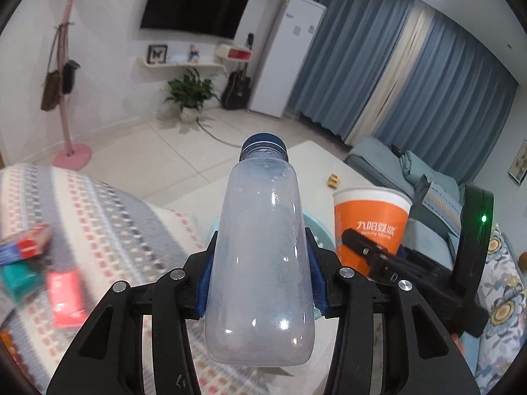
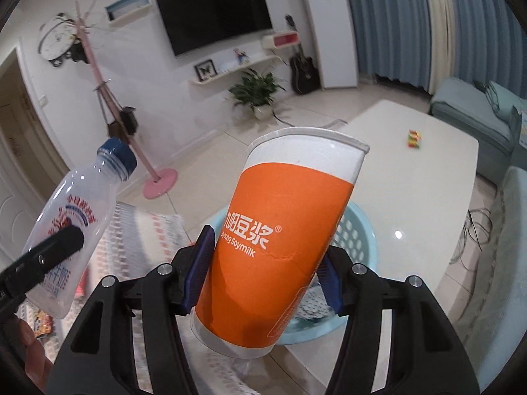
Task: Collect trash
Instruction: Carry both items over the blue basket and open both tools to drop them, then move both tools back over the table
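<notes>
Gripping a plastic bottle (image 1: 260,256) in left tool (image 1: 260,276), paper cup (image 2: 280,240) in right tool (image 2: 263,270)

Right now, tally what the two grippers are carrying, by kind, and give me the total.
Plastic bottles: 1, the clear bottle with a blue cap, clamped in the left gripper.
Paper cups: 1, the orange soymilk cup, clamped in the right gripper.
Total: 2
</notes>
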`<state>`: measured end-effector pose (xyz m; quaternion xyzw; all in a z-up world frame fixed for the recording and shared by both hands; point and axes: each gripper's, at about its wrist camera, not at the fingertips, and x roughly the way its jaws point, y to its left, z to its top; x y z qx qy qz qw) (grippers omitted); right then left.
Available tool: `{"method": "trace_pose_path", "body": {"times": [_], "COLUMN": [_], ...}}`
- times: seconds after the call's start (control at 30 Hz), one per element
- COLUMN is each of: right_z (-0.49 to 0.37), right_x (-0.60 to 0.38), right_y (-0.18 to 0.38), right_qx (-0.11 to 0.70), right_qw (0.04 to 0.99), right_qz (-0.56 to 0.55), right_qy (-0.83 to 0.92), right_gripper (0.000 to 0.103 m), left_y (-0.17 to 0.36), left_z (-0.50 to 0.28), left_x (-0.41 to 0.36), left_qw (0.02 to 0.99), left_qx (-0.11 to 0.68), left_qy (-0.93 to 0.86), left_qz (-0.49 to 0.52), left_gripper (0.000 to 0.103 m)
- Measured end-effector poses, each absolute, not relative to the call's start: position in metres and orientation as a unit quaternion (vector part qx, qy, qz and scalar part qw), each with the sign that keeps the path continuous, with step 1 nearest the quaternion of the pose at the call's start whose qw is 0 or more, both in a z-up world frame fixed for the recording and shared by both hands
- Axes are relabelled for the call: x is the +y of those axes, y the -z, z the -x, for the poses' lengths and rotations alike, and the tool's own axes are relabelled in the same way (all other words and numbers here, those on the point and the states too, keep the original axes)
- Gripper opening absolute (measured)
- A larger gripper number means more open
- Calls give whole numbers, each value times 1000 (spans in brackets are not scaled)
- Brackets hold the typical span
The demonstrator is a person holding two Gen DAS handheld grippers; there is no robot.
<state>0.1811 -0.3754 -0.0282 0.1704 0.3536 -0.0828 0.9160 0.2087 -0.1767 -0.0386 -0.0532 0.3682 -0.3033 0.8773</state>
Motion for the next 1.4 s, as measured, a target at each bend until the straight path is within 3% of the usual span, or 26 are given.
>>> {"method": "trace_pose_path", "body": {"times": [0.53, 0.67, 1.4], "right_z": [-203, -202, -180], "right_x": [-414, -416, -364], "right_y": [113, 114, 66], "right_qx": [449, 450, 409], "right_qw": [866, 866, 895], "right_qz": [-180, -177, -153], "right_qy": [130, 130, 98], "right_gripper": [58, 58, 60], "left_y": [115, 114, 75], "left_z": [-248, -249, -206], "left_x": [-230, -229, -164], "left_qw": [817, 816, 845], "left_qx": [477, 474, 420], "left_qy": [322, 327, 325], "left_qz": [35, 47, 65], "left_gripper": [45, 56, 57]}}
